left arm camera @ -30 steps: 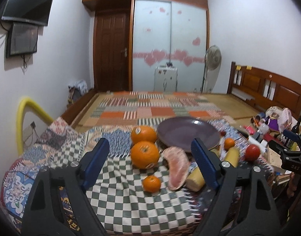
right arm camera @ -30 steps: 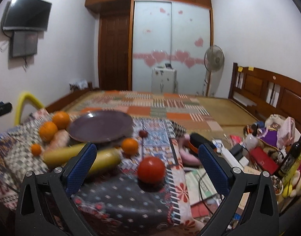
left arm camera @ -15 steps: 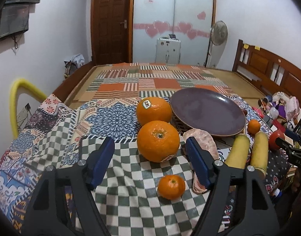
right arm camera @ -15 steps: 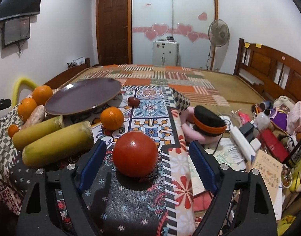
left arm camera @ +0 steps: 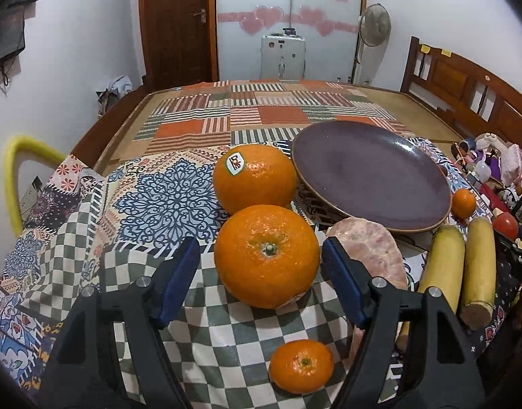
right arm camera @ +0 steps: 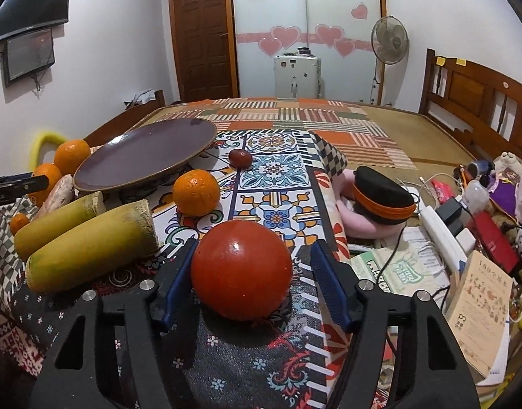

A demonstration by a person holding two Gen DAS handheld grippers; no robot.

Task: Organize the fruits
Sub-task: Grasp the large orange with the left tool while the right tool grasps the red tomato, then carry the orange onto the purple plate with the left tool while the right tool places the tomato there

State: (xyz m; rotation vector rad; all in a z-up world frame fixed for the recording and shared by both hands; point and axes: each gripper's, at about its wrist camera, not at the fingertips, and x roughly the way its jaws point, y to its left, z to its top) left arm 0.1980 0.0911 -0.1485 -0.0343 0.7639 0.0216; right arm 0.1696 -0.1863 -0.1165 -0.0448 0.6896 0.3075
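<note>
My left gripper [left arm camera: 261, 259] is open, its blue pads on either side of a large orange [left arm camera: 267, 255] on the checked cloth, with small gaps. A second large orange with a sticker [left arm camera: 254, 178] lies behind it, a small mandarin [left arm camera: 301, 365] in front. The dark purple plate [left arm camera: 370, 173] stands at the right, empty. My right gripper [right arm camera: 252, 272] is open around a red tomato [right arm camera: 241, 270]; the left pad is close to it or touching, the right pad stands apart.
A pink pomelo segment [left arm camera: 370, 252] and two yellow-green cane pieces [left arm camera: 462, 266] lie right of the left gripper. A mandarin [right arm camera: 196, 192] and a small dark fruit [right arm camera: 240, 157] lie beyond the tomato. Clutter, a power strip [right arm camera: 445, 235] and a cap [right arm camera: 383, 191] sit right.
Both grippers have moved forward and lower. The large orange now sits between the left pads and the tomato between the right pads. The jaws have narrowed somewhat.
</note>
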